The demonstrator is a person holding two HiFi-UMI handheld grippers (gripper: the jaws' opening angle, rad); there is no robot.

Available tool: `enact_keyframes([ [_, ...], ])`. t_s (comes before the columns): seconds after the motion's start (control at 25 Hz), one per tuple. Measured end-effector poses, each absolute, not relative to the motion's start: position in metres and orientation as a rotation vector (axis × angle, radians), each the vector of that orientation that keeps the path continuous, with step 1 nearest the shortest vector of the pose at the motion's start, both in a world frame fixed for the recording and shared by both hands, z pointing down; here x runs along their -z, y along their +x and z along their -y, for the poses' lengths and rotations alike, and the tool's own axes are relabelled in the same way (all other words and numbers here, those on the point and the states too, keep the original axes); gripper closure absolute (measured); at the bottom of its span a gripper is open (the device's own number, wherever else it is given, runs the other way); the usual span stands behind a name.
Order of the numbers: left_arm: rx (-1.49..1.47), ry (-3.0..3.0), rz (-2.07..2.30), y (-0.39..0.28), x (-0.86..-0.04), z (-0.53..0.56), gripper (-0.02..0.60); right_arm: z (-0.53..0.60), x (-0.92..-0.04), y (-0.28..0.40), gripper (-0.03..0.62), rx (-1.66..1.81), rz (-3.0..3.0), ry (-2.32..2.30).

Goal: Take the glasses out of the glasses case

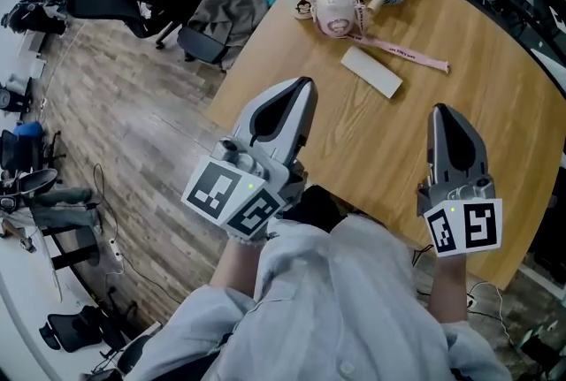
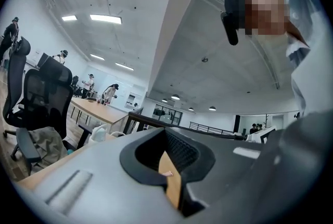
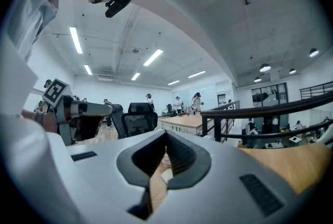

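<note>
left tongs (image 1: 307, 86): pressing together, holding nothing, pointing from the case's lower left | case (image 1: 371, 71): lying shut on the surface (image 1: 495, 105), long axis slanting upper-left to lower-right, ahead between both tongs | right tongs (image 1: 439, 111): pressing together, holding nothing, pointing from the case's lower right, seemingly equally near

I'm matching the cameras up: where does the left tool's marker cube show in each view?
Head view: left tool's marker cube, lower left of centre, off the table's near edge.
Left gripper view: not in it.
Right gripper view: far left, mid-height.
Shared landmark: the wooden table, seen in all three.
</note>
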State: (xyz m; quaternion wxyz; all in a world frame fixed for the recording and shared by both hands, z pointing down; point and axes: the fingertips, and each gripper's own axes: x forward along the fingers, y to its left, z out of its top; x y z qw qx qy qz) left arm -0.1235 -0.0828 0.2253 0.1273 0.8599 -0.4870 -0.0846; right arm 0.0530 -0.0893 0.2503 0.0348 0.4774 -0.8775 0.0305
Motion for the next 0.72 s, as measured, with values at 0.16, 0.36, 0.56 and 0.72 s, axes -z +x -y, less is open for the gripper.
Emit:
enact_keyframes([
  [0.16, 0.23, 2.533, 1.35, -0.136, -0.228, 0.1, 0.577, 0.097, -0.251, 0.039, 0.592, -0.099, 2.65, 1.53],
  [0.36, 0.205, 2.575, 1.251, -0.143, -0.234, 0.119, 0.577, 0.104, -0.254, 0.027, 0.592, -0.102, 2.586, 1.612],
  [0.56, 0.19, 2.61, 1.148, -0.141, -0.24, 0.135, 0.577, 0.108, -0.255, 0.021, 0.592, -0.1, 2.52, 1.688],
  [0.72, 0.169, 2.629, 1.068, -0.138, -0.249, 0.145, 0.577, 0.108, -0.26, 0.021, 0.592, -0.107, 2.463, 1.75],
])
